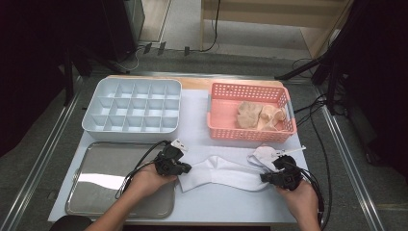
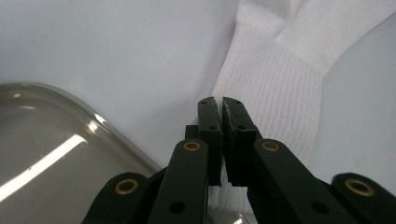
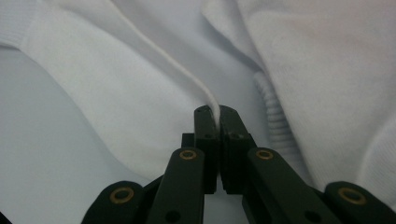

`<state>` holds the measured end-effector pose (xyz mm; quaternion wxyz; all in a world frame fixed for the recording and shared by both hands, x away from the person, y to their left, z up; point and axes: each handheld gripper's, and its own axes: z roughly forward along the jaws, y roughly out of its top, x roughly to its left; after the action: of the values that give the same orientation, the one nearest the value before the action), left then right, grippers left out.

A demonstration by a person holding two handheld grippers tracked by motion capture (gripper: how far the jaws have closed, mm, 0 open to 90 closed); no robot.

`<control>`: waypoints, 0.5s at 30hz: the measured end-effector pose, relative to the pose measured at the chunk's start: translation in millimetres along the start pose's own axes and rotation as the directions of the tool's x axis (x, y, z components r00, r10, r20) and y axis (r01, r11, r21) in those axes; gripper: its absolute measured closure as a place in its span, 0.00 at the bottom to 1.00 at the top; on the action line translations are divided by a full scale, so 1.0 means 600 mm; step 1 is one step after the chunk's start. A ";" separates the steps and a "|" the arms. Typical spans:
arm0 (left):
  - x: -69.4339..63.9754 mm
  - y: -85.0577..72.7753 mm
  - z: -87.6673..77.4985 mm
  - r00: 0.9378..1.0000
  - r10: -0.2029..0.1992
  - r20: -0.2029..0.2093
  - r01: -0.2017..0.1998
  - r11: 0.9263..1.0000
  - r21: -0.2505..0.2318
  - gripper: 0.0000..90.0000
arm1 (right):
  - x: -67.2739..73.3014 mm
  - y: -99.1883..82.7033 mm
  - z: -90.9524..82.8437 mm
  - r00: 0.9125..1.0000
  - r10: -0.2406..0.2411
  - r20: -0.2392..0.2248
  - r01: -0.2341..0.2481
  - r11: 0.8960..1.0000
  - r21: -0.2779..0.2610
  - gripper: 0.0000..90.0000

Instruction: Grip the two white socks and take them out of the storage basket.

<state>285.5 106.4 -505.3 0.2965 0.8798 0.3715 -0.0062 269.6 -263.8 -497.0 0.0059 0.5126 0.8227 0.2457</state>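
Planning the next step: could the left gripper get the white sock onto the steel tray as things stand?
Probably yes. The left gripper is shut on the ribbed end of the white sock, right beside the steel tray, with nothing between them. But the right gripper also pinches the sock and would have to let go or follow.

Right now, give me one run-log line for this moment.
left gripper: shut on white sock cuff | right gripper: shut on white sock edge | sock flat on table | pink basket: beige socks
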 end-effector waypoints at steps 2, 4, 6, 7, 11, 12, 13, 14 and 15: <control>0.002 -0.001 -0.003 1.000 -0.009 0.010 0.009 1.000 -0.004 0.98 | -0.002 -0.003 -0.005 1.000 -0.002 0.006 0.002 1.000 -0.006 0.99; 0.005 -0.002 -0.001 0.999 -0.019 0.034 0.019 1.000 -0.011 0.98 | -0.004 -0.004 -0.006 1.000 -0.002 -0.001 0.002 1.000 -0.013 0.99; 0.006 -0.002 0.000 0.999 -0.016 0.041 0.017 1.000 -0.025 0.96 | -0.004 -0.003 -0.003 1.000 -0.012 -0.018 0.012 1.000 -0.016 0.96; 0.006 -0.002 0.001 0.999 -0.015 0.045 0.016 1.000 -0.026 0.95 | -0.004 -0.003 -0.003 0.999 -0.022 -0.024 0.021 0.999 -0.030 0.90; 0.008 -0.001 -0.005 0.999 -0.009 0.042 0.011 0.999 -0.048 0.86 | -0.008 -0.001 -0.013 0.999 -0.016 -0.036 0.013 0.997 -0.081 0.81; 0.009 0.000 -0.008 0.999 -0.006 0.045 0.008 0.998 -0.057 0.84 | -0.009 -0.001 -0.018 0.999 -0.013 -0.040 0.009 0.995 -0.098 0.80; 0.009 0.001 -0.011 0.999 -0.006 0.049 0.009 0.998 -0.069 0.82 | -0.012 0.000 -0.023 0.999 -0.014 -0.036 0.010 0.993 -0.120 0.80; 0.009 0.002 -0.013 0.999 -0.010 0.050 0.014 0.996 -0.084 0.80 | -0.013 0.000 -0.028 0.999 -0.012 -0.036 0.006 0.990 -0.137 0.80; 0.010 0.003 -0.017 0.999 0.001 0.054 0.004 0.996 -0.088 0.79 | -0.014 0.001 -0.032 0.999 -0.009 -0.032 0.004 0.988 -0.153 0.80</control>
<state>288.7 114.7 -497.5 0.3448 0.8651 0.3641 -0.0136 268.8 -278.2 -481.8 0.0324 0.5039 0.8031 0.3163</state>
